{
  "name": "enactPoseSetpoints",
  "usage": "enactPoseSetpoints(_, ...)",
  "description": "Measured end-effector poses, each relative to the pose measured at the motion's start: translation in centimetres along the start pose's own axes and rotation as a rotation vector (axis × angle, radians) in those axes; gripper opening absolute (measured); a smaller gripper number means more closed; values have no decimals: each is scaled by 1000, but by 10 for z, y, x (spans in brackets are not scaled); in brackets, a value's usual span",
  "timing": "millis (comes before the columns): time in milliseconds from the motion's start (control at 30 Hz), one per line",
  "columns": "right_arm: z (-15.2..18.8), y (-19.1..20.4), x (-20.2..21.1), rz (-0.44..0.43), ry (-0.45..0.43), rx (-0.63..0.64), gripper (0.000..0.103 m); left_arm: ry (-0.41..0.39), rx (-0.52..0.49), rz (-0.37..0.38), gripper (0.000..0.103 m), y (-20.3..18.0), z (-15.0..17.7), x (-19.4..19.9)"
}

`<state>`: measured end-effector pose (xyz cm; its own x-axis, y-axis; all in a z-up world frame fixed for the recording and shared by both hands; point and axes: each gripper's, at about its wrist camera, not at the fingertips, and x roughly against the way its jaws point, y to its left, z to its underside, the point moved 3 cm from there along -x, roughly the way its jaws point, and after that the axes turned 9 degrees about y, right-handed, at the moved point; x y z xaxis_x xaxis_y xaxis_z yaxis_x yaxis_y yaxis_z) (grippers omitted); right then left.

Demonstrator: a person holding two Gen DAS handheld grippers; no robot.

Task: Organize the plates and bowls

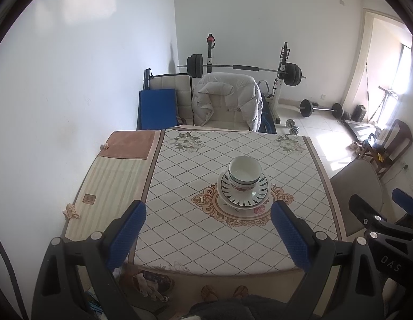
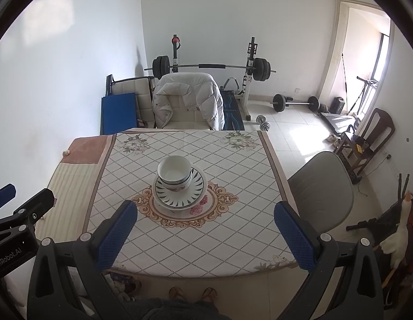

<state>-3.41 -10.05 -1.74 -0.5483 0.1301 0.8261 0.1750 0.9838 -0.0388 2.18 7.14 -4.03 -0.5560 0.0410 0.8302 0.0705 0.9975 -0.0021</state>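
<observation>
A stack stands at the middle of the table: white bowls (image 1: 244, 174) nested on a plate with dark leaf marks (image 1: 243, 194), which lies on a white plate with pink flowers (image 1: 259, 208). The same bowls (image 2: 175, 173) and plates (image 2: 179, 196) show in the right wrist view. My left gripper (image 1: 207, 214) is open and empty, held above the table's near edge, short of the stack. My right gripper (image 2: 206, 217) is open and empty, also near the front edge. The right gripper shows at the right in the left wrist view (image 1: 380, 202).
The table has a diamond-pattern cloth (image 1: 206, 160) and a striped mat (image 1: 113, 186) at the left. A chair with a white jacket (image 1: 227, 101) stands at the far side, a grey chair (image 2: 321, 186) at the right. Weights and a barbell rack (image 1: 246, 69) stand behind.
</observation>
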Motion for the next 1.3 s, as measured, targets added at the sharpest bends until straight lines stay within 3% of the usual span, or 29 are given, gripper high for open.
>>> enactPoseSetpoints(1300, 6, 7, 7, -2, 4, 3, 103, 6, 4, -4, 96, 14, 4, -4)
